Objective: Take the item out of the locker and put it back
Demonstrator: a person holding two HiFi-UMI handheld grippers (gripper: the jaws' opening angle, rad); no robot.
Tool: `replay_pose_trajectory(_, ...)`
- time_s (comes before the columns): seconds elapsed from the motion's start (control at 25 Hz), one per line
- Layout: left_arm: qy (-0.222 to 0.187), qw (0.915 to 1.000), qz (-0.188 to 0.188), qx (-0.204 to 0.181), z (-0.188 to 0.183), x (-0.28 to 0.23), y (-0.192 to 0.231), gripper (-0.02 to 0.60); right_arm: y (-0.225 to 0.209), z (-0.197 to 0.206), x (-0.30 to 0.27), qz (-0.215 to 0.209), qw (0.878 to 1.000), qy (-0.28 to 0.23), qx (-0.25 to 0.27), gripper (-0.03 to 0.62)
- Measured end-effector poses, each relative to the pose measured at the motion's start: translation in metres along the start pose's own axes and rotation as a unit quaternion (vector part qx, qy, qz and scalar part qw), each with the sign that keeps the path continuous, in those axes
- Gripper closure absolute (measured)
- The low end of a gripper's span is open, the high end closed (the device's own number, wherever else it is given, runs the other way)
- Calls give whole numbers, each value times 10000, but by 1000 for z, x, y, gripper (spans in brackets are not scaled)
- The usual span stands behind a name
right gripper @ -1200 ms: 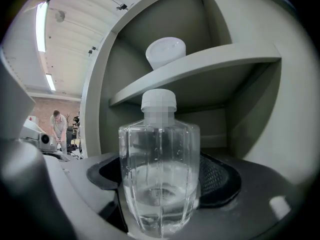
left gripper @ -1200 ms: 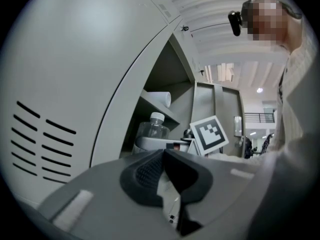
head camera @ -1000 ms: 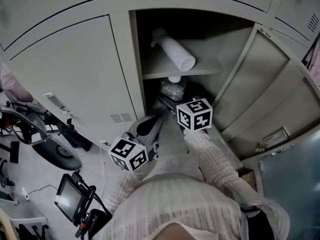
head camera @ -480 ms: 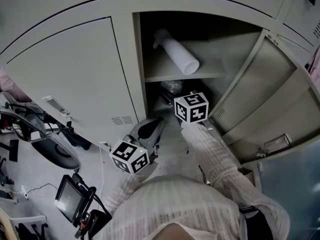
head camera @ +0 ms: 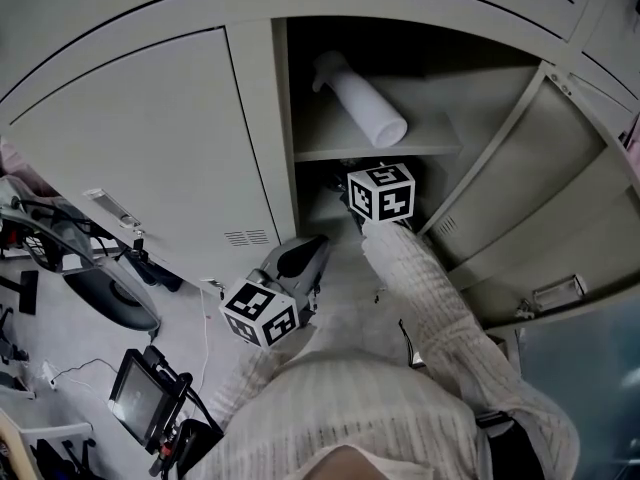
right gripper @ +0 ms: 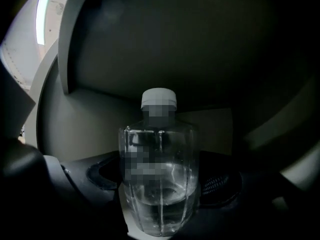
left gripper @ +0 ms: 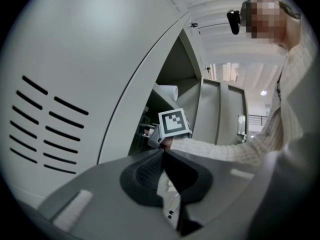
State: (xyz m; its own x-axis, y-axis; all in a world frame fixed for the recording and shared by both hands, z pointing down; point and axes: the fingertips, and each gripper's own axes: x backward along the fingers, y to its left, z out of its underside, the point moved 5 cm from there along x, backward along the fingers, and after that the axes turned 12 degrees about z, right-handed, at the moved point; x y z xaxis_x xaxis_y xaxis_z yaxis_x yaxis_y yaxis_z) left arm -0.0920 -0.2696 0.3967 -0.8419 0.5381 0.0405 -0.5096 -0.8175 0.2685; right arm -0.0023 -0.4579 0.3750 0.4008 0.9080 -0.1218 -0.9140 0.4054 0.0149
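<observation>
My right claw (right gripper: 160, 189) is inside the lower compartment of the locker (head camera: 285, 118). Its jaws are spread, one on each side of the bottle (right gripper: 159, 154), close to its walls but, as I judge it, not yet squeezing. The bottle stands upright between them. I should close evenly on the ribbed body below the shoulder, firmly enough to hold but not crush the thin plastic, then draw straight back under the shelf (head camera: 330, 133). The bottle is capped and partly filled with clear liquid. Above my claw, a white cylinder (head camera: 360, 98) lies on that shelf. My left claw (left gripper: 163, 156) waits outside with its jaws together, holding nothing.
</observation>
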Motion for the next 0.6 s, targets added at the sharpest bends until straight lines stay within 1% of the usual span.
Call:
replay_pose_trajectory(0.12,-16,10000,-45,87,2,3,5,574,-1,1,-7,-8,10000,-46,-22,161)
replay_pose_trajectory(0.32,-2,9999,-130,62,3,6,7,574,-3,1,-13,-4,9999,-113,-74,161)
replay_pose_trajectory(0.4,6,9999,-138,51,3,7,6,574,-3,3,-15,-171,9990,-54,-420,156)
replay_pose_trajectory(0.48,7,9999,-151,52,2,7,6,574,-3,7,-16,-317,9959,40,-850,130)
replay_pose_trajectory(0.52,3,9999,-159,53,2,8,5,574,-3,8,-15,-315,9953,67,-916,128)
replay_pose_trajectory(0.6,-13,9998,-181,55,1,9,5,574,-2,8,-12,-248,9962,85,-826,129)
